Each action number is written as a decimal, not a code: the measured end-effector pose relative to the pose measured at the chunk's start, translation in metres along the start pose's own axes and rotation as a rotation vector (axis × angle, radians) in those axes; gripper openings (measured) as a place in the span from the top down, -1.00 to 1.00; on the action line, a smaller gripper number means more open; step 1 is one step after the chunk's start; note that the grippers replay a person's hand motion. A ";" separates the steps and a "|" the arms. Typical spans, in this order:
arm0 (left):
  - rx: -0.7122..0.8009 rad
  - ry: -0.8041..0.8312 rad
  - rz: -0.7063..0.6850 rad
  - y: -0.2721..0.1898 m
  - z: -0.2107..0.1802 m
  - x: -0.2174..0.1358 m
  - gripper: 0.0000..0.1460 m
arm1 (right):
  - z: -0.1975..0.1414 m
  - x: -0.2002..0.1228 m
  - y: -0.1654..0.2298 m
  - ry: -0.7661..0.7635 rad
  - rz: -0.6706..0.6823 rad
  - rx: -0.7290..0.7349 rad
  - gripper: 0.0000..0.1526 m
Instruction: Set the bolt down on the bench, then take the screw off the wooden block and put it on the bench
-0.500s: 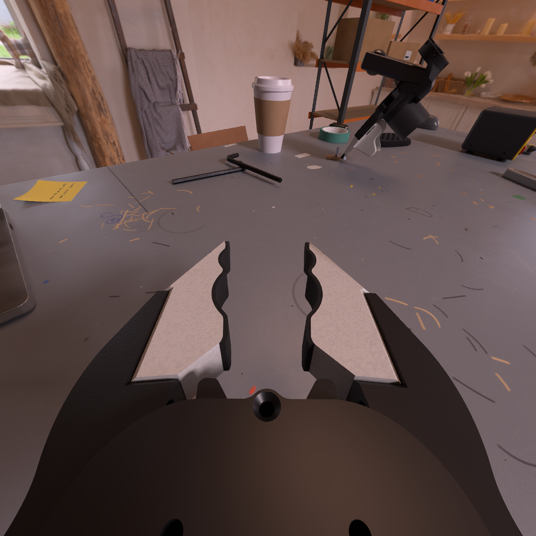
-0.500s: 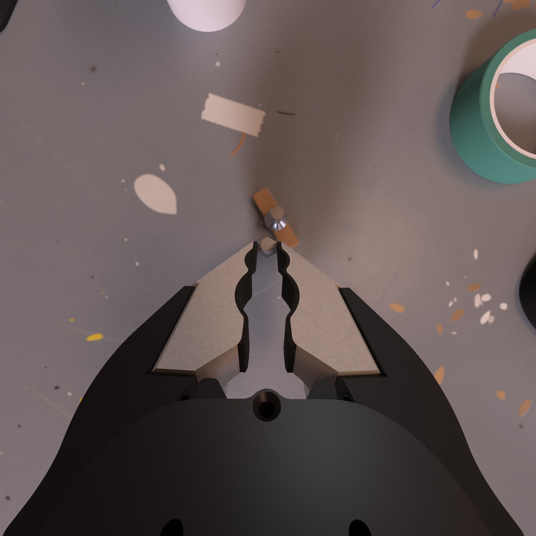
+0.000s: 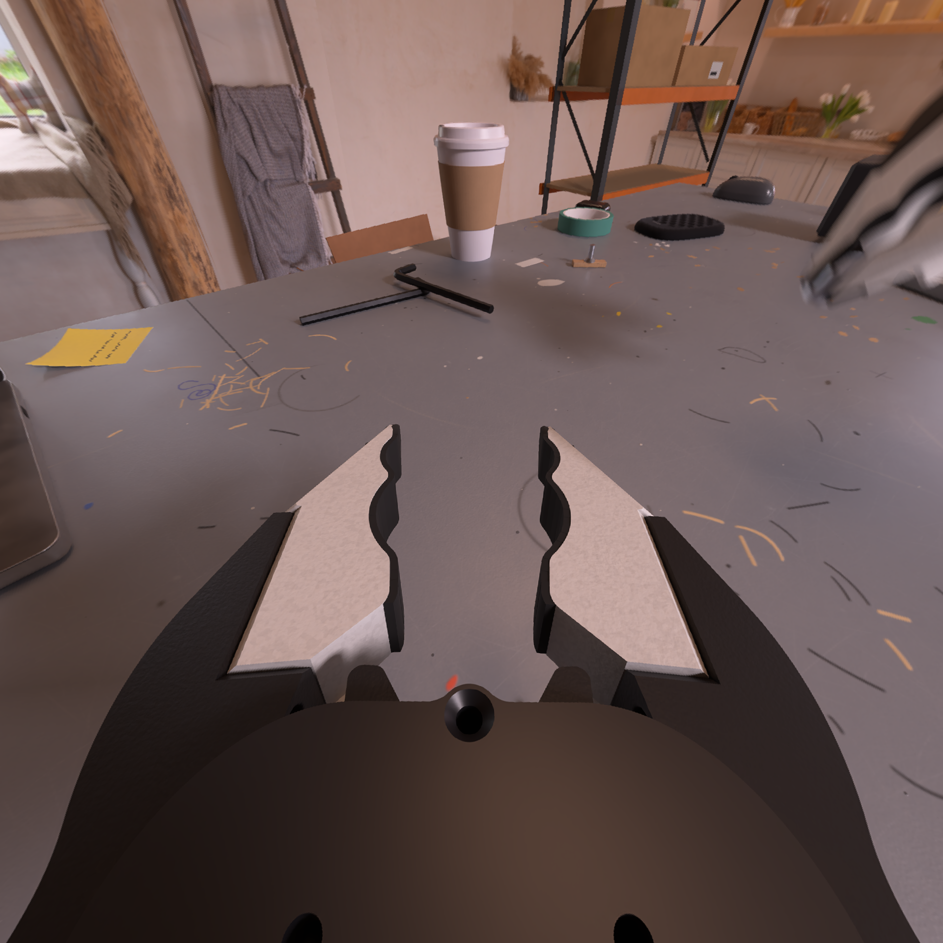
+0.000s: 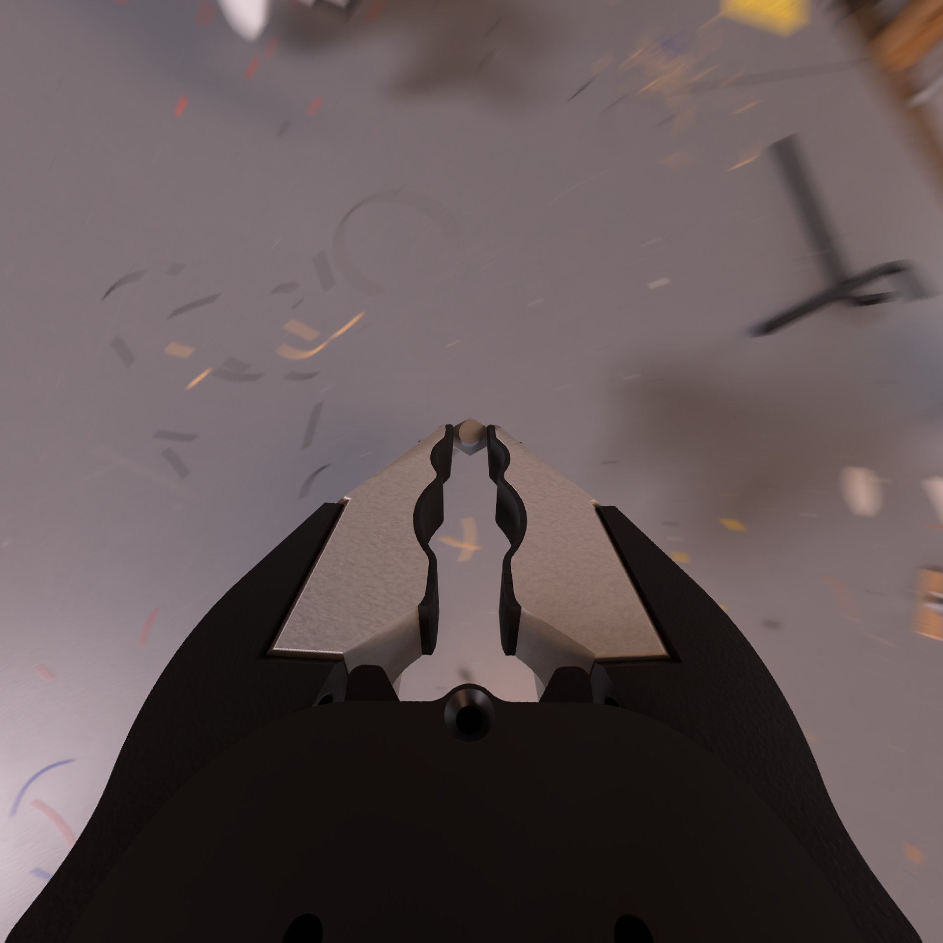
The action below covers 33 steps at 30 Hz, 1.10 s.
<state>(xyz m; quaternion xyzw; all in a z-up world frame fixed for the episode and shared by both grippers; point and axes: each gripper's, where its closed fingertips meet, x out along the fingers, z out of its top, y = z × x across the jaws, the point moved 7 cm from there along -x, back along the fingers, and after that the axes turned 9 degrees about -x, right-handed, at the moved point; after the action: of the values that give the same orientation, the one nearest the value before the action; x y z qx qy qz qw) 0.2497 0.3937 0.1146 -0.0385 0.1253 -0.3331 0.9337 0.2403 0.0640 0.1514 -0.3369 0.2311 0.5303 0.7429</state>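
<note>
A small silver screw [image 3: 591,251] stands upright in a little wooden block [image 3: 589,263] on the grey bench [image 3: 510,367], far ahead in the left wrist view. My left gripper [image 3: 469,433] is open and empty, low over the bench. My right gripper [image 4: 469,429] is shut on the bolt [image 4: 468,438], a small pale piece pinched at its tips, above the bench. The right wrist view is blurred by motion. The right gripper also shows, blurred, at the right edge of the left wrist view [image 3: 816,291], well to the right of the block.
A paper coffee cup [image 3: 470,189], two black hex keys [image 3: 439,293], a green tape roll [image 3: 585,222] and a black pad [image 3: 678,226] stand at the far side. A yellow note [image 3: 92,347] lies at the left. Shavings and pen marks dot the bench.
My right gripper has swung fast away from the wooden block, to the right and nearer in the left wrist view, with the bolt still in it. The left gripper has not moved.
</note>
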 end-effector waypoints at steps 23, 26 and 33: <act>0.051 0.033 0.035 0.000 -0.006 0.002 0.29 | -0.123 -0.033 -0.228 0.196 -0.405 0.277 0.38; 0.051 0.039 0.048 0.003 -0.008 0.002 0.31 | -0.158 0.003 -0.259 0.286 -0.322 0.294 0.34; 0.042 0.060 0.049 0.007 -0.011 0.004 0.33 | -0.182 0.036 -0.299 0.329 -0.166 0.371 0.56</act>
<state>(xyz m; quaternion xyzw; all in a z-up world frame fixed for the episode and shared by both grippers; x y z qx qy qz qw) 0.2543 0.3961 0.1021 -0.0057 0.1472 -0.3135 0.9381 0.5369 -0.1120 0.0808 -0.2944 0.4135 0.3543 0.7854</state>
